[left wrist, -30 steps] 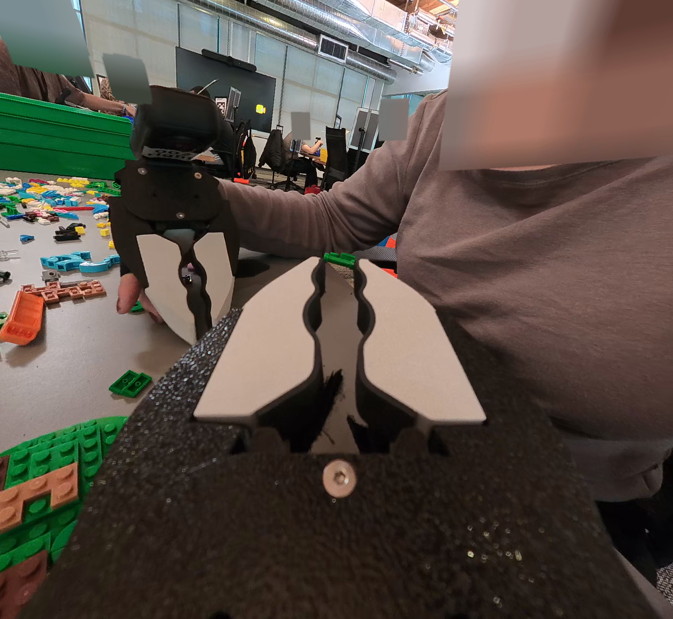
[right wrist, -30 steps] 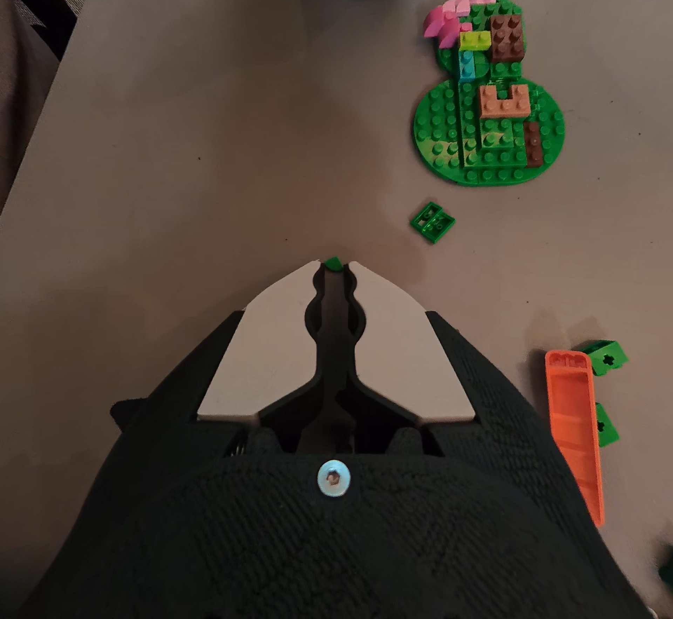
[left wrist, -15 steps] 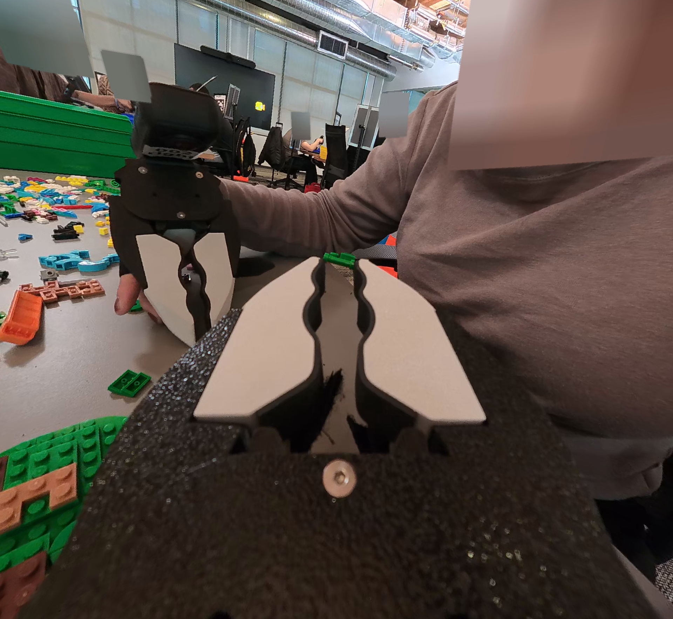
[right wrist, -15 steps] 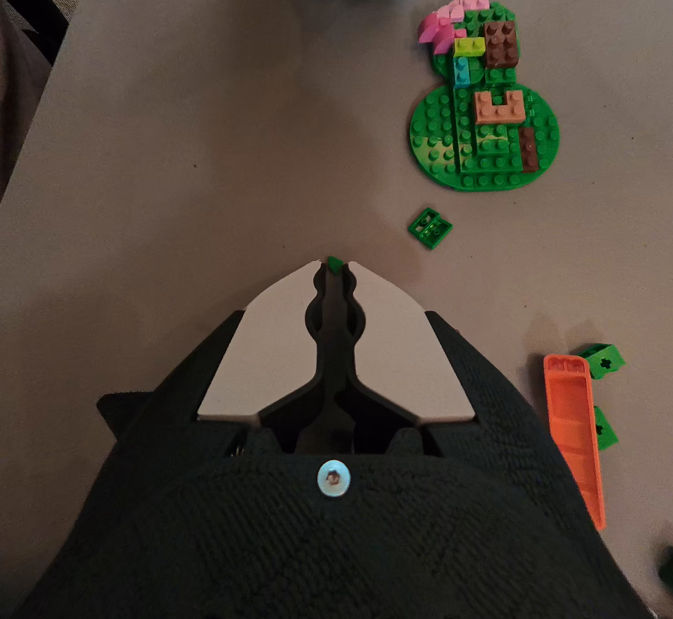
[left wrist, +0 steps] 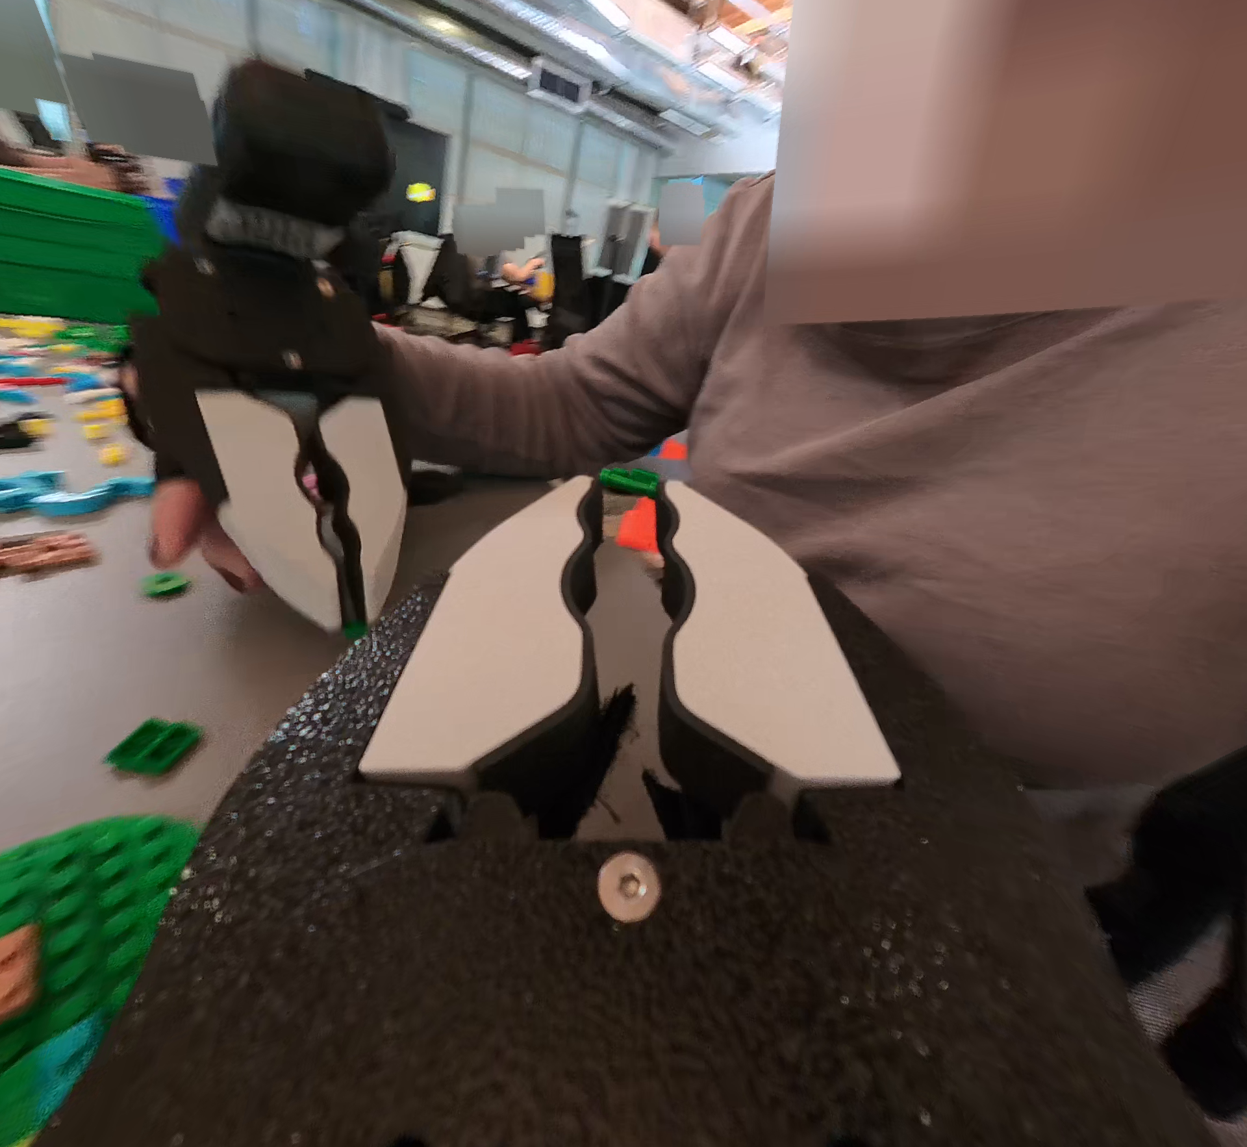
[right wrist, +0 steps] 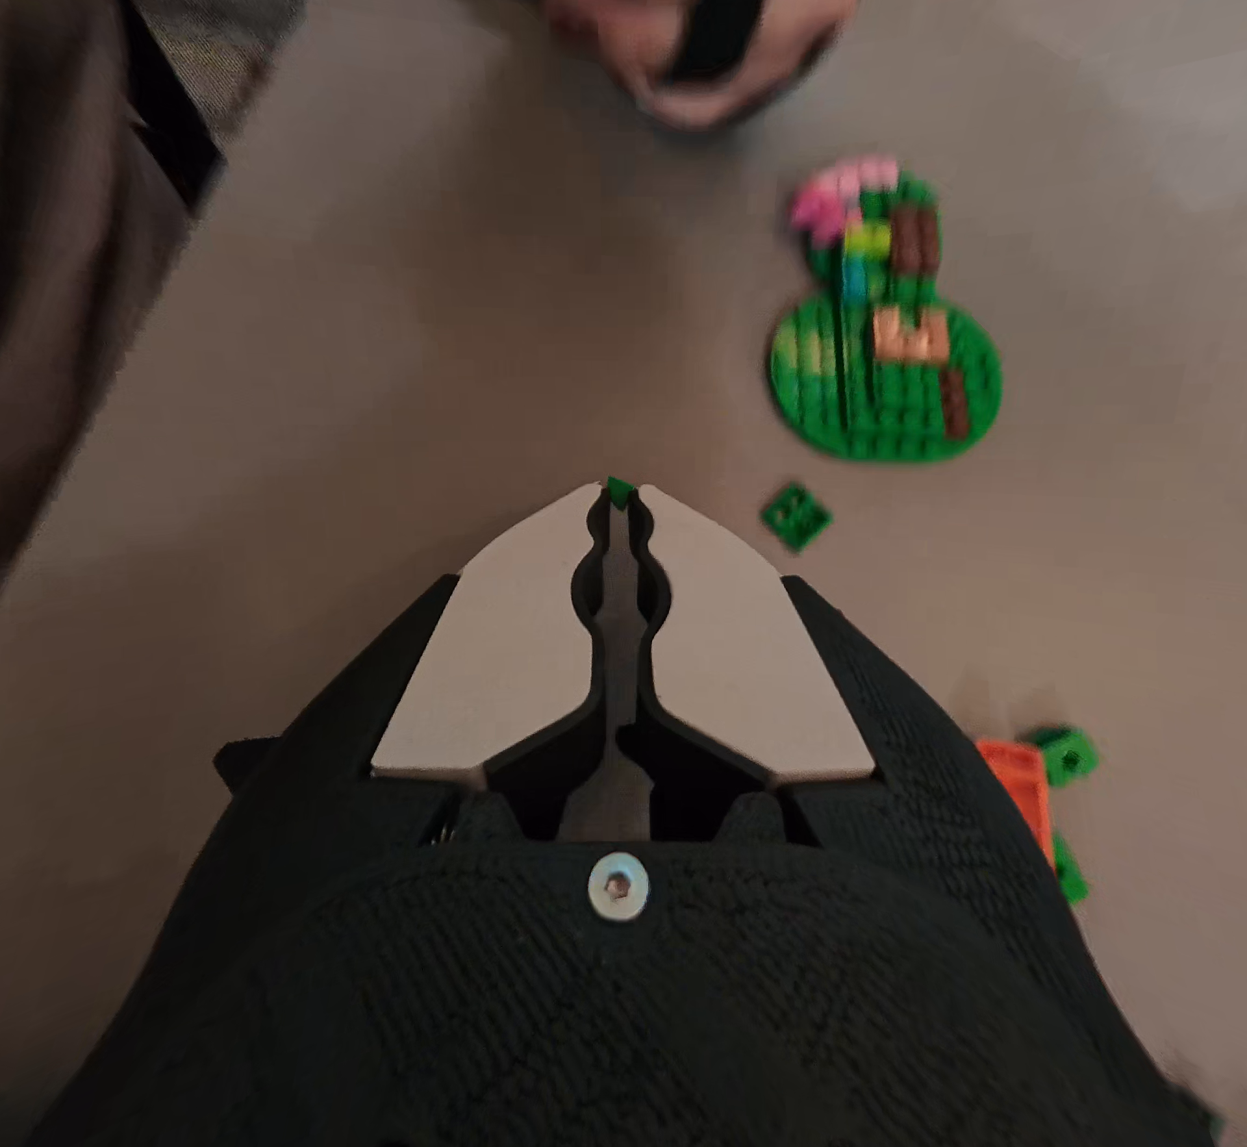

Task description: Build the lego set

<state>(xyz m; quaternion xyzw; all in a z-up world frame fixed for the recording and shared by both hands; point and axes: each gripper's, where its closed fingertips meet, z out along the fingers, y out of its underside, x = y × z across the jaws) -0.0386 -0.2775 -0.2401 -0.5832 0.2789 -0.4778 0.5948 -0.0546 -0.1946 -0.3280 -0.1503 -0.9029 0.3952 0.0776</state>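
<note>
Overhead, right hand-held gripper [right wrist: 619, 489] pinching green piece [right wrist: 618, 495]

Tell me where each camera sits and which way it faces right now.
Left wrist view: on the left gripper, jaws apart, held low and level, facing the person's torso; the right gripper and sleeve show.
Right wrist view: on the right gripper, looking down at the table; its jaws pinch a small green piece; a hand shows at top.
Shared: the green build and loose green plate.
</note>
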